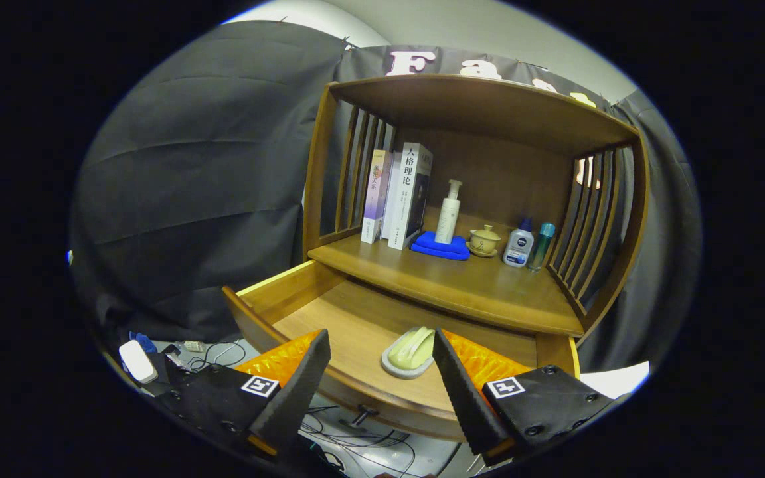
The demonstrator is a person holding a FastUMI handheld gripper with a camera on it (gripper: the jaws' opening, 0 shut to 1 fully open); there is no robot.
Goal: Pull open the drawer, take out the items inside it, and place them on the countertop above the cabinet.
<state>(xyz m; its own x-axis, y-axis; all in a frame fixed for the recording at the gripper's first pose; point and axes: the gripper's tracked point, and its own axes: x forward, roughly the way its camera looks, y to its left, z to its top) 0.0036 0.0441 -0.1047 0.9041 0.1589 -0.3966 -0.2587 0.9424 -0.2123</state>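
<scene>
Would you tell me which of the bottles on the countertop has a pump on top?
The tall white bottle standing on the blue cloth; the other two bottles have caps. The claw is open.

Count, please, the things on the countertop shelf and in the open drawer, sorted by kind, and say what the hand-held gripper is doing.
Books: 3
Bottles: 3 (white pump bottle, white bottle with blue cap, teal bottle)
Blue cloth: 1
Lidded cup on saucer: 1
Pale green dish in the drawer: 1
Total: 9
The hand-held gripper is open, the dish between its fingers.
</scene>
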